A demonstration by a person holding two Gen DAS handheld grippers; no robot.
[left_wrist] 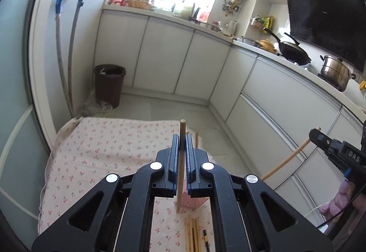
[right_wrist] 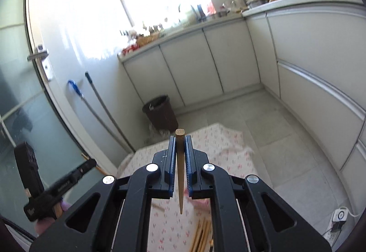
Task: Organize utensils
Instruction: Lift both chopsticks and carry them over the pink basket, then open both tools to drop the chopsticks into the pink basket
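Left wrist view: left gripper point(left_wrist: 182, 145) is clamping a chopstick point(left_wrist: 181, 167), standing upright between its jaws. Right gripper point(right_wrist: 180, 147) is pinching another chopstick point(right_wrist: 180, 167) likewise. Spare chopsticks point(left_wrist: 192, 234) are lying on the cloth point(left_wrist: 103, 149) below both, near its front edge.

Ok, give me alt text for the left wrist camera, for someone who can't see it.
The left tongs are shut on one wooden chopstick, held upright above a floral cloth where more chopsticks lie. At the right edge, the right tongs hold another chopstick. Behind are white kitchen cabinets and a brown bin.
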